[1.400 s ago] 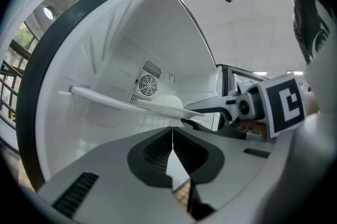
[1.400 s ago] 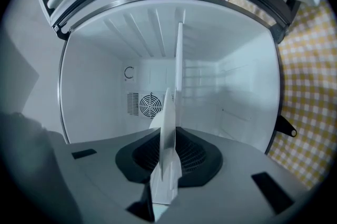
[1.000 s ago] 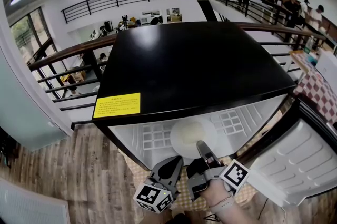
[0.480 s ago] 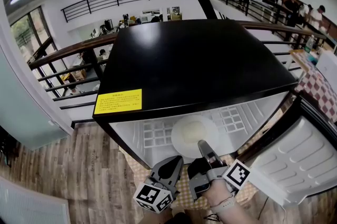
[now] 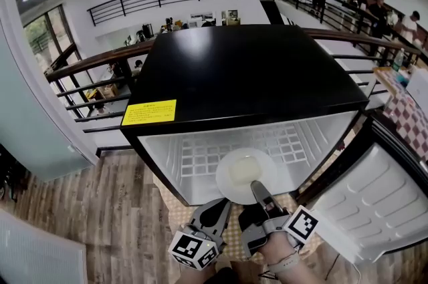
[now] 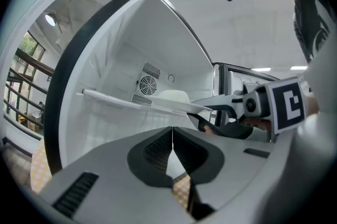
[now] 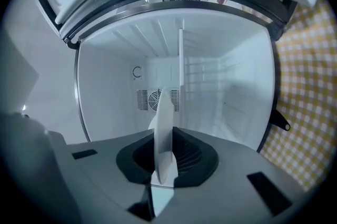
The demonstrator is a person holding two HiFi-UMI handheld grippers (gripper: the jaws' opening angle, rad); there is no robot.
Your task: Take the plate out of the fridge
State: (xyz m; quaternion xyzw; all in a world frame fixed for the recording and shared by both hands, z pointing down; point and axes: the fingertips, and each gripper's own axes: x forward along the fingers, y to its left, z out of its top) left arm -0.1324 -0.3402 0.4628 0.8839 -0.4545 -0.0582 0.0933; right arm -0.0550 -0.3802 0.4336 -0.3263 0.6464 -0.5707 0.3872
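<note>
The round white plate (image 5: pixel 245 173) lies level at the front of the open fridge's (image 5: pixel 247 75) white inside, partly past the shelf's front edge. My right gripper (image 5: pixel 257 188) is shut on the plate's near rim. In the right gripper view the plate (image 7: pixel 162 123) stands edge-on between the jaws of that gripper (image 7: pixel 163 167). My left gripper (image 5: pixel 217 210) hangs just left of it, below the fridge opening, shut and with nothing in it. The left gripper view shows its closed jaws (image 6: pixel 172 147), the plate (image 6: pixel 171 106) edge-on and the right gripper (image 6: pixel 230 108) holding it.
The fridge door (image 5: pixel 374 209) stands open at the right. A wire shelf (image 5: pixel 200 159) spans the fridge inside. A yellow checkered mat (image 5: pixel 234 246) lies on the wood floor under my grippers. A railing (image 5: pixel 80 69) runs behind the fridge, with people far off.
The plate has come forward toward the fridge's front edge in my right gripper. The head view has tipped, showing more of the fridge's inside. The left gripper has hardly moved.
</note>
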